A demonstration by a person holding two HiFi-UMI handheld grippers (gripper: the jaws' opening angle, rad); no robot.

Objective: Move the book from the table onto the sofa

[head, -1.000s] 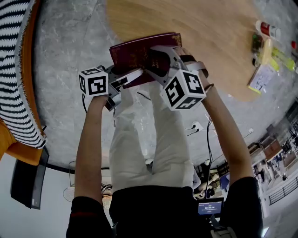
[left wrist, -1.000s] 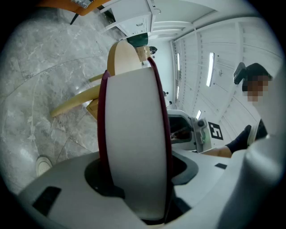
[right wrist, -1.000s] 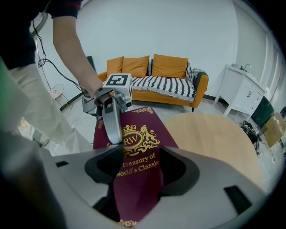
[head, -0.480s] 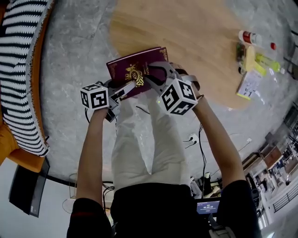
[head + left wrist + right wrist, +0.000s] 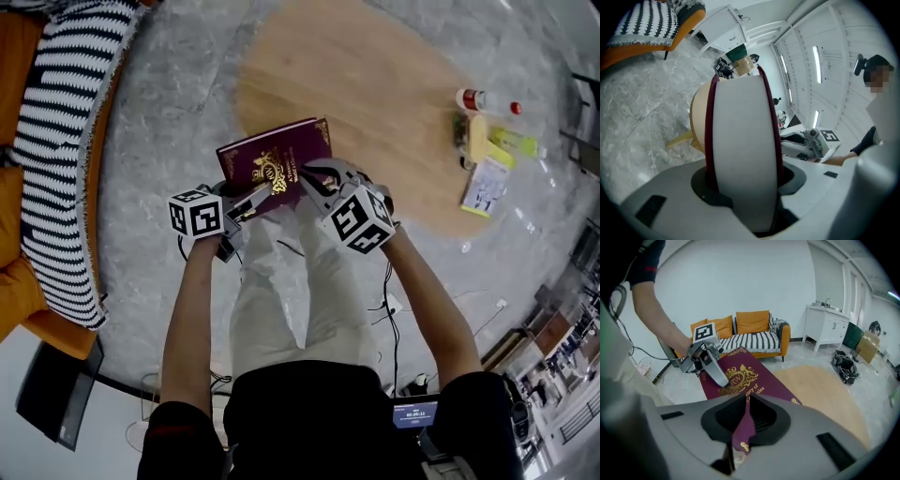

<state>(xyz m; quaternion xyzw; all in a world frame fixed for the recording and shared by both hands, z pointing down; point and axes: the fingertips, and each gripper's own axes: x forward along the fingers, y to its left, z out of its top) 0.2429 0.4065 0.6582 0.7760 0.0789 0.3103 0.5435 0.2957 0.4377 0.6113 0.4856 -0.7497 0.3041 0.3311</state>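
The left gripper (image 5: 745, 183) clamps the book (image 5: 743, 126) by its page edge.

Premises: bright white room, sitting-area furniture.
Floor (image 5: 159, 159) is glossy grey stone with marble veining. An oval wood worktop (image 5: 375, 94) stands on it. An orange sofa (image 5: 785, 341) sits against a plain white wall (image 5: 740, 277), with orange cushions (image 5: 752, 320) and a black-and-white striped throw (image 5: 745, 340) over the seat (fringed along its edge). A white cabinet (image 5: 827, 329) stands right of the sofa. White panelling (image 5: 806, 42) elsewhere; strip lights (image 5: 816, 58) are lit.
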